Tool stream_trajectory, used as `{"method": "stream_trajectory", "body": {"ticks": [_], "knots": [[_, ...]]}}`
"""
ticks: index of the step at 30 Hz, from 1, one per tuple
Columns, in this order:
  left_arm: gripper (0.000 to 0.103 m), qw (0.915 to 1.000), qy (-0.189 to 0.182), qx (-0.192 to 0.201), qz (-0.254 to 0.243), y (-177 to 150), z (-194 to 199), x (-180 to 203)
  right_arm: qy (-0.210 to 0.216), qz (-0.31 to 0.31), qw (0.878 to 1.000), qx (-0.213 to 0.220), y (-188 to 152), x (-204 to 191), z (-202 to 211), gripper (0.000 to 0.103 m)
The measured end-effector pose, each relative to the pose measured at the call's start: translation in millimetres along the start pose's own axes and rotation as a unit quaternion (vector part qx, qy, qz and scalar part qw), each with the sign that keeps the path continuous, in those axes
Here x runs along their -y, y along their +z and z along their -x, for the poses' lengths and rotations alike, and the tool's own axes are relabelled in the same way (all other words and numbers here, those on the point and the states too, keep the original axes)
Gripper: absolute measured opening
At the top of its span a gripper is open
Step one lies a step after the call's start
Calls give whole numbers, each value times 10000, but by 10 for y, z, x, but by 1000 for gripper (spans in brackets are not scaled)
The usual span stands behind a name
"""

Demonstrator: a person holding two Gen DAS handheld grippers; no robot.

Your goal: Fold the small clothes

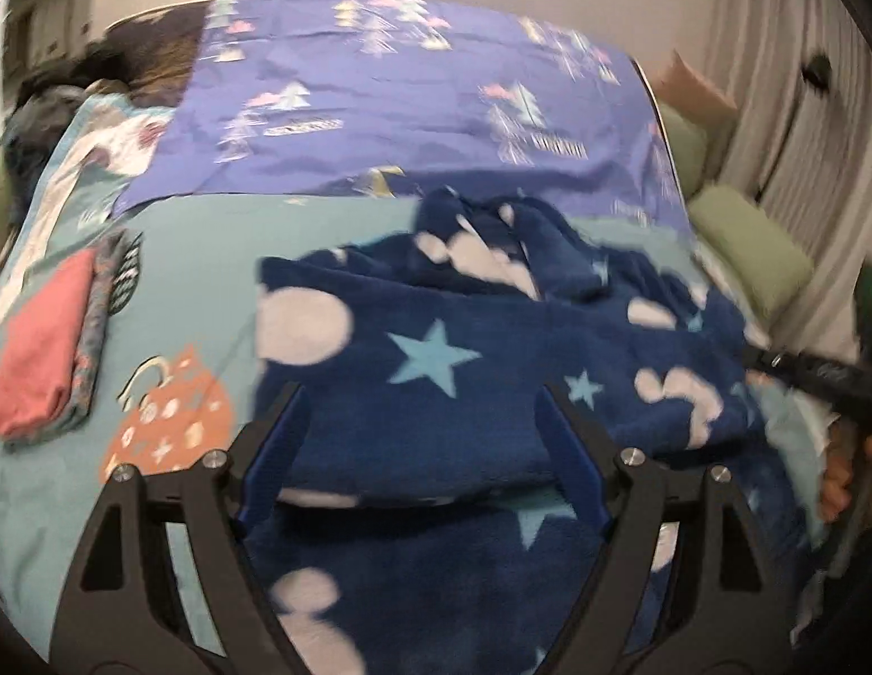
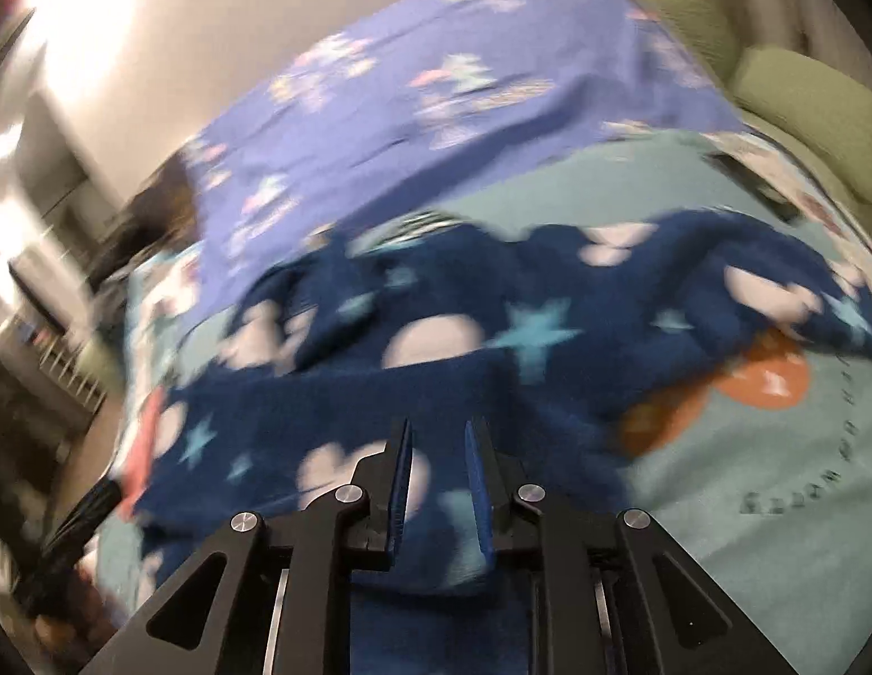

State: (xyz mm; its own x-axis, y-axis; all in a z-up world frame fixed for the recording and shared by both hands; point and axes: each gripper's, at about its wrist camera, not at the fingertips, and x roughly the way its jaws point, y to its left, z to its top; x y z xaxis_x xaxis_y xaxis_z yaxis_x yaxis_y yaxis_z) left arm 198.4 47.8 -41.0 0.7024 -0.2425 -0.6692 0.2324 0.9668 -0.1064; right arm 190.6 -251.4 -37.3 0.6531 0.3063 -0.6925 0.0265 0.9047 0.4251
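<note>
The navy fleece garment (image 1: 436, 360) with stars and white blobs lies crumpled across the middle of the teal sheet (image 1: 199, 259). The left gripper (image 1: 425, 439) spreads its fingers wide over the garment's near fold. The right gripper (image 2: 439, 467), fingers narrowly parted, has fleece between them; whether they pinch it is unclear. Folded pink clothes (image 1: 39, 349) sit at nine o'clock, a purple sheet (image 1: 413, 95) at twelve.

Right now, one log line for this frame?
step: folding | item: navy star fleece | left gripper: open over fleece | right gripper: open, fleece between fingers | folded pile: left
</note>
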Motion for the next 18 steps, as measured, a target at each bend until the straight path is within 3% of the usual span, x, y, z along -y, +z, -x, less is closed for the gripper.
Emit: {"method": "stream_trajectory", "body": {"ticks": [2, 4, 5, 12, 15, 18], "knots": [[82, 9982, 357, -370, -310, -65, -252, 92, 99, 234, 9990, -360, -81, -97, -162, 20], [82, 9937, 642, -789, -468, -173, -493, 83, -385, 375, 9951, -826, -199, -71, -436, 16], [82, 9935, 619, -849, -445, -220, -547, 61, -427, 382, 9944, -883, -228, -42, -493, 15], [82, 9952, 635, -683, -293, -177, -340, 32, -223, 243, 9980, -539, -169, 9, -274, 18], [82, 9962, 607, -484, -386, -165, -224, 106, -209, -198, 9995, -131, -92, 249, -39, 28], [82, 9970, 486, -409, -450, -145, -139, 192, -429, -1038, 9935, 174, 5, 764, 168, 37]]}}
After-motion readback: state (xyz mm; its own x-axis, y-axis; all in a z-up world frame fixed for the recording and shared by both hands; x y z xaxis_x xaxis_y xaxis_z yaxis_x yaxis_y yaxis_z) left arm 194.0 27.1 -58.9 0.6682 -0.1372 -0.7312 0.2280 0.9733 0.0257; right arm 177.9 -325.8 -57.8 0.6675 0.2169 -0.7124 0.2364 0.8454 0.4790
